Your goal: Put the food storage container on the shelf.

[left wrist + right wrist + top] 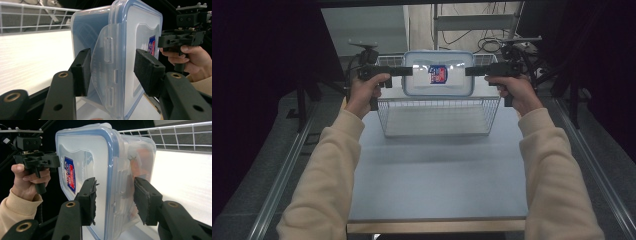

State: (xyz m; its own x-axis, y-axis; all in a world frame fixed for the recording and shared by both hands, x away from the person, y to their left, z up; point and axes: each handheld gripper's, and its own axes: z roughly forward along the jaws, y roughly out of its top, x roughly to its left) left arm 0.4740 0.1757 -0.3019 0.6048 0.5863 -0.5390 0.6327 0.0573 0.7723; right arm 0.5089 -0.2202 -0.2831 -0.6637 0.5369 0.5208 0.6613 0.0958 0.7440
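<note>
Holding the box (438, 74) level above the basket (437, 116), the left gripper (408, 71) and right gripper (469, 71) straddle its ends, jaws parted; I'd close both evenly before lowering it.

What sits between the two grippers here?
A clear plastic container with a blue-rimmed lid, held over the wire basket. The high view shows it spanning from the left gripper to the right gripper.
</note>
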